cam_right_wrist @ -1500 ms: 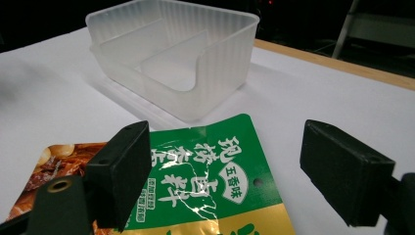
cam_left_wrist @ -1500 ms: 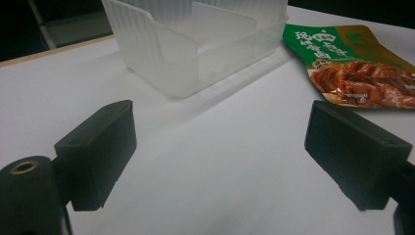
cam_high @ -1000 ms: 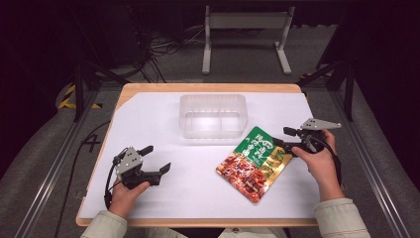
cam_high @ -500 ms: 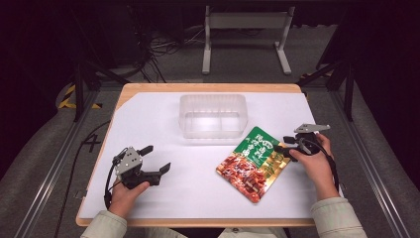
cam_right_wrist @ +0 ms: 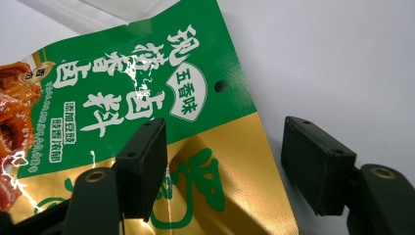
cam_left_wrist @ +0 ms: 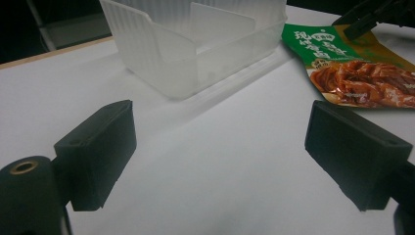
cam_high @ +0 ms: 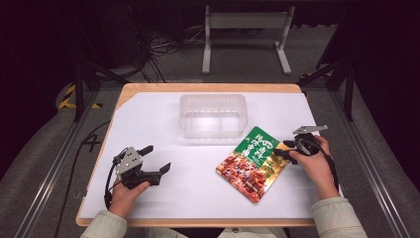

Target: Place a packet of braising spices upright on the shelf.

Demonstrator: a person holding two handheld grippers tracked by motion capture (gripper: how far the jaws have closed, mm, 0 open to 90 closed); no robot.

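A green, gold and red snack pouch (cam_high: 252, 163) lies flat on the white table, right of centre. My right gripper (cam_high: 283, 150) is at the pouch's right edge and open. In the right gripper view its left jaw is over the gold part of the pouch (cam_right_wrist: 137, 98) and its right jaw is over bare table, so the pouch's edge lies between them (cam_right_wrist: 225, 161). My left gripper (cam_high: 156, 158) rests open near the front left, with nothing between its jaws (cam_left_wrist: 220, 156). It faces the pouch (cam_left_wrist: 352, 68).
A clear plastic container (cam_high: 213, 116) with an inner divider stands at the middle back, just behind the pouch; it appears in the left gripper view too (cam_left_wrist: 195, 44). The white table cover (cam_high: 198, 198) ends at a wooden edge in front.
My right gripper has come down and slightly left onto the pouch's right edge. The left gripper and the pouch have not moved.
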